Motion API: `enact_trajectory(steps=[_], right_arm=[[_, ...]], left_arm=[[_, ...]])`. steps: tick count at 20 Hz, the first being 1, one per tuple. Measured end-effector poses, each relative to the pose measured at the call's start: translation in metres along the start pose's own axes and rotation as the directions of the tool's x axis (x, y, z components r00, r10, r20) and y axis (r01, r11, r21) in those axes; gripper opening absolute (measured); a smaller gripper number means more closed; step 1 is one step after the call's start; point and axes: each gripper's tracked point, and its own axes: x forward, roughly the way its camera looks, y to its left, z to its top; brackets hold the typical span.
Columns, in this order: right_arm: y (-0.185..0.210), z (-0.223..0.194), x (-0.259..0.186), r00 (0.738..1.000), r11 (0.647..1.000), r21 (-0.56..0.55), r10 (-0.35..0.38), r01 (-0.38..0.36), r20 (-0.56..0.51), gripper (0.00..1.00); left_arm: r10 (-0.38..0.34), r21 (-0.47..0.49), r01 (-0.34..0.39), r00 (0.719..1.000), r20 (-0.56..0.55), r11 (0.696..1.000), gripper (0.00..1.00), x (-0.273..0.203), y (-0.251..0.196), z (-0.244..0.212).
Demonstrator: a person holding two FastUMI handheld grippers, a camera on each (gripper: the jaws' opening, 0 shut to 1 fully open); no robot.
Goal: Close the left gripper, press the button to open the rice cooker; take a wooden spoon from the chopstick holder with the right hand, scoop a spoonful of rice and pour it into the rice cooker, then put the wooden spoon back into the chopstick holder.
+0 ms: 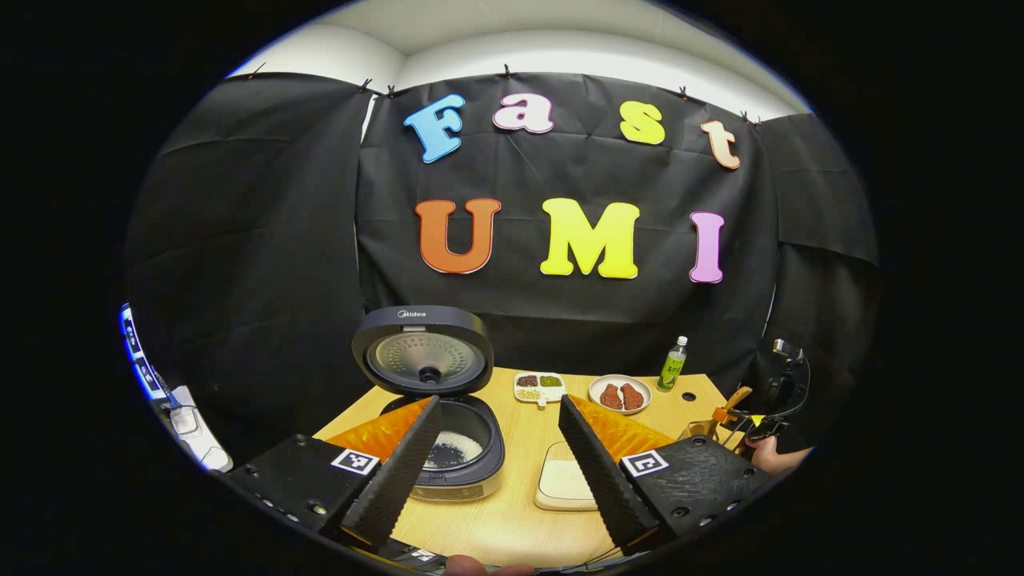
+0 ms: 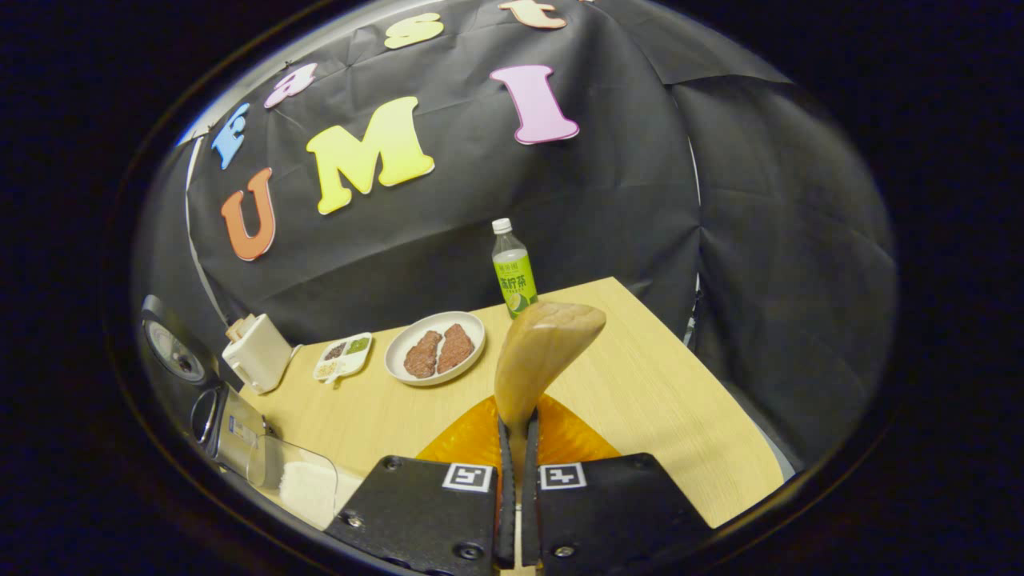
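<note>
**Spoon in hand, cooker open**

My right tool (image 2: 516, 456) pinches the wooden spoon (image 2: 544, 352), bowl up ahead of it. My left tool (image 1: 496, 456) is spread, the rice cooker (image 1: 448, 448) open just ahead. Rice already lies inside, so returning the spoon to the chopstick holder (image 1: 704, 428) likely comes next.

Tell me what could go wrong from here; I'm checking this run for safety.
The right gripper pinches the spoon low on its handle, so it may twist or slip. The cooker stands open with rice inside; rice could spill. The left gripper hangs open near the cooker and could bump its lid.
</note>
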Motion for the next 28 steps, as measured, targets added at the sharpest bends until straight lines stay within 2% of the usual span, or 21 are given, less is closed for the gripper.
enact_trajectory(steps=[6, 10, 12, 15, 17, 19, 22, 23, 24, 26, 28], right_arm=[[-0.006, -0.013, 0.005, 1.000, 1.000, -0.006, -0.017, 0.017, -0.011, 0.13], [-0.009, -0.003, -0.001, 1.000, 0.999, -0.026, -0.018, 0.019, 0.025, 0.18], [-0.007, 0.005, -0.008, 0.999, 0.999, -0.034, -0.017, 0.019, 0.040, 0.33], [-0.016, 0.022, -0.021, 0.994, 0.997, -0.038, -0.066, 0.070, 0.082, 0.75], [-0.016, 0.040, -0.038, 0.990, 0.996, -0.031, -0.078, 0.082, 0.114, 0.89], [-0.015, 0.060, -0.055, 0.983, 0.995, -0.042, -0.083, 0.091, 0.162, 0.96], [-0.002, 0.089, -0.081, 0.975, 0.998, -0.037, -0.050, 0.059, 0.216, 0.96], [0.002, 0.099, -0.090, 0.971, 0.998, -0.039, -0.044, 0.055, 0.236, 1.00], [0.009, 0.106, -0.101, 0.966, 0.998, -0.044, -0.034, 0.047, 0.256, 0.99], [0.033, 0.117, -0.124, 0.959, 0.997, -0.072, 0.014, 0.007, 0.284, 1.00], [0.046, 0.126, -0.159, 0.949, 0.992, -0.121, 0.064, -0.028, 0.309, 1.00]], left_arm=[[0.009, 0.005, -0.009, 0.999, 0.044, 1.000, 0.95, 0.006, 0.013, 0.018], [0.037, 0.010, -0.038, 0.996, 0.077, 0.999, 0.95, 0.010, 0.036, 0.032], [0.046, -0.010, -0.045, 0.995, 0.093, 0.999, 0.95, 0.013, 0.044, 0.037], [0.046, -0.029, -0.043, 0.992, 0.117, 0.999, 0.95, 0.016, 0.049, 0.048], [0.043, -0.020, -0.041, 0.990, 0.136, 0.999, 0.95, 0.019, 0.051, 0.056], [0.040, -0.028, -0.037, 0.989, 0.139, 0.999, 0.94, 0.024, 0.053, 0.060], [0.046, -0.069, -0.035, 0.988, 0.151, 0.997, 0.94, 0.035, 0.059, 0.071], [0.049, -0.072, -0.038, 0.986, 0.157, 0.997, 0.94, 0.039, 0.062, 0.073], [0.055, -0.063, -0.046, 0.985, 0.162, 0.997, 0.95, 0.043, 0.065, 0.077], [0.068, -0.019, -0.065, 0.981, 0.182, 0.998, 0.95, 0.055, 0.073, 0.089], [0.051, -0.049, -0.043, 0.984, 0.172, 0.998, 0.94, 0.072, 0.073, 0.095]])
